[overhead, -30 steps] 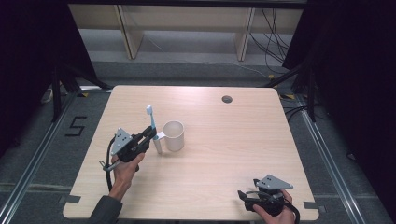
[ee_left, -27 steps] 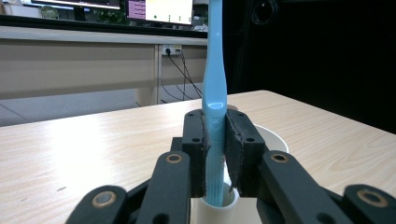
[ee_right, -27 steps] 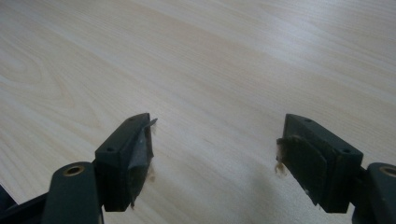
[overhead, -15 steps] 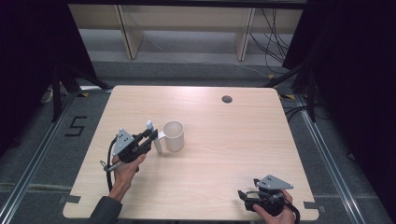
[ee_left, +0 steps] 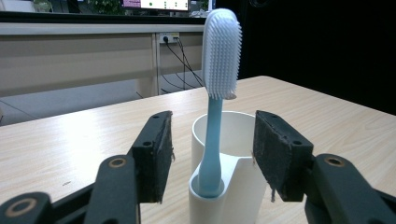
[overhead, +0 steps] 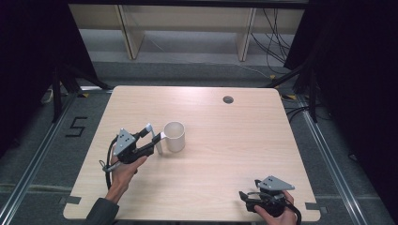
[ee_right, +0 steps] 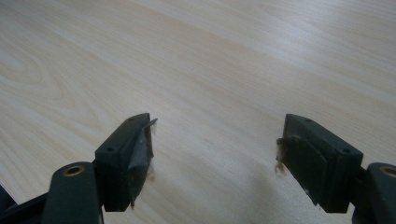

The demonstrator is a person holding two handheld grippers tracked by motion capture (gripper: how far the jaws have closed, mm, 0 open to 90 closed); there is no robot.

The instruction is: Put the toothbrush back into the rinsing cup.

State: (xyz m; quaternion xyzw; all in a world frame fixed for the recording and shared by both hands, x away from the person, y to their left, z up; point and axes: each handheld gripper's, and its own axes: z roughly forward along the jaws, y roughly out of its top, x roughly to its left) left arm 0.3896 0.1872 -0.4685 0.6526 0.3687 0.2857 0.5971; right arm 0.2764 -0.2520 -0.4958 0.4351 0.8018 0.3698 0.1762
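A white cup [ee_left: 236, 135] [overhead: 174, 136] stands left of the table's middle, with a small tube holder [ee_left: 219, 196] on its side. A light-blue toothbrush [ee_left: 212, 140] [overhead: 149, 127] stands upright in that holder, head up. My left gripper [ee_left: 214, 144] [overhead: 155, 140] straddles the handle. Its jaws have just been opening, and both pads [ee_left: 156, 154] now stand clear of the handle. My right gripper [ee_right: 215, 149] [overhead: 245, 198] rests open and empty over bare wood at the front right corner.
The wooden table [overhead: 225, 154] has a round cable hole [overhead: 228, 99] near its far edge. Behind it stands pale shelving [overhead: 187, 23], with cables on the floor. Dark curtains flank both sides.
The toothbrush came down from above the cup into the side holder. The left jaws, shut on its handle before, have let go. The right hand stayed put.
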